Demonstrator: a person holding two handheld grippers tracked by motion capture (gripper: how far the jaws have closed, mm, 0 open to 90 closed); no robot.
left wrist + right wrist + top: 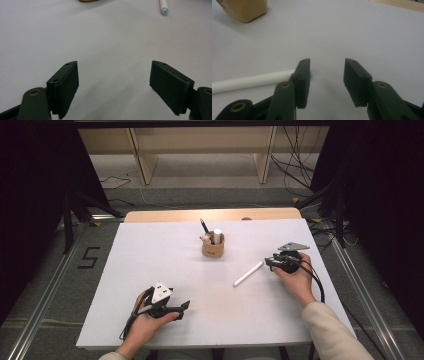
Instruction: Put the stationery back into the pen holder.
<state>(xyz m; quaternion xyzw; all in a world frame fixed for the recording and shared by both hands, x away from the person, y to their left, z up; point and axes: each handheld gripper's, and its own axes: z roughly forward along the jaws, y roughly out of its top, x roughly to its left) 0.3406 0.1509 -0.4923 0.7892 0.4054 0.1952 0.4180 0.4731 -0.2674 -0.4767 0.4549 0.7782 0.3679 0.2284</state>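
the long white plastic marker lies flat on the white table, its end beside the right gripper, whose jaws are parted and empty. the left gripper also gapes empty. the marker likely belongs in the tan wooden holder, well apart.

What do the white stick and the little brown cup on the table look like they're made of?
The white stick looks like smooth matte plastic, possibly chalk: even white, with a pale blue end. The brown cup looks like wood or thick card: flat tan, no shine.
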